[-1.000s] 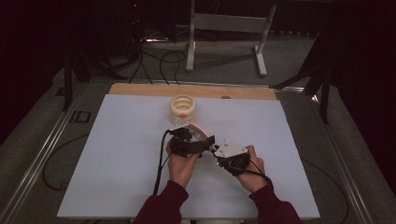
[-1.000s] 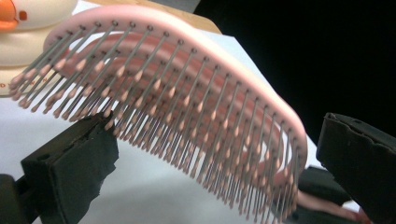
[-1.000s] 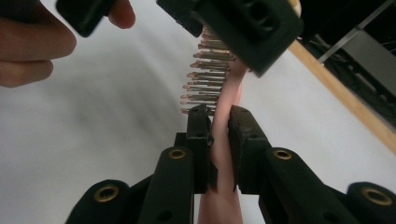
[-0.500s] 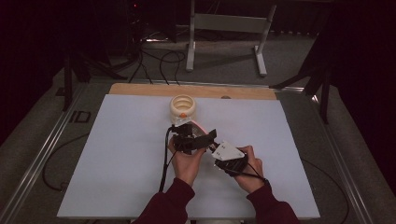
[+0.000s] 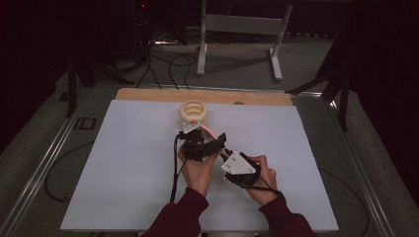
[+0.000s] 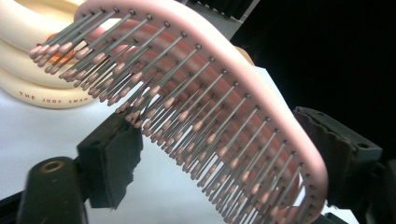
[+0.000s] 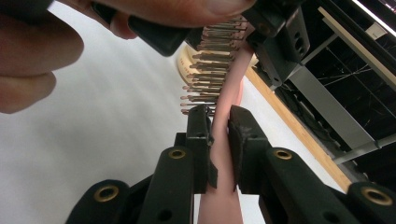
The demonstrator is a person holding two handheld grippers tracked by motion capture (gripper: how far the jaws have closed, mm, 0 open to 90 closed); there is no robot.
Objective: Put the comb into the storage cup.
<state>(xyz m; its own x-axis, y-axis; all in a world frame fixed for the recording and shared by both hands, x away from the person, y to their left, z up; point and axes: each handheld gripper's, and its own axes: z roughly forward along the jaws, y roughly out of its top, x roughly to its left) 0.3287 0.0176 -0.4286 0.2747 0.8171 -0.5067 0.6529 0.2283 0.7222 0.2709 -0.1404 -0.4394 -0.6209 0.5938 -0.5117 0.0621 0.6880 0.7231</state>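
Clamping your right gripper (image 7: 219, 135) on the pink brush (image 6: 210, 107) handle, your left gripper (image 6: 224, 154) jaws just closing around its bristled head, pads not yet pressing, brush above table (image 5: 123, 163) near cream rings (image 5: 193, 111).

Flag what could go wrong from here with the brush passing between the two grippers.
1. The left gripper has just been closing around the pink hairbrush; one pad meets the bristle tips, so they may bend or slip.
2. The right gripper pinches only the narrow handle; releasing early could drop the brush.
3. The cream ring stack sits close behind and could get knocked.
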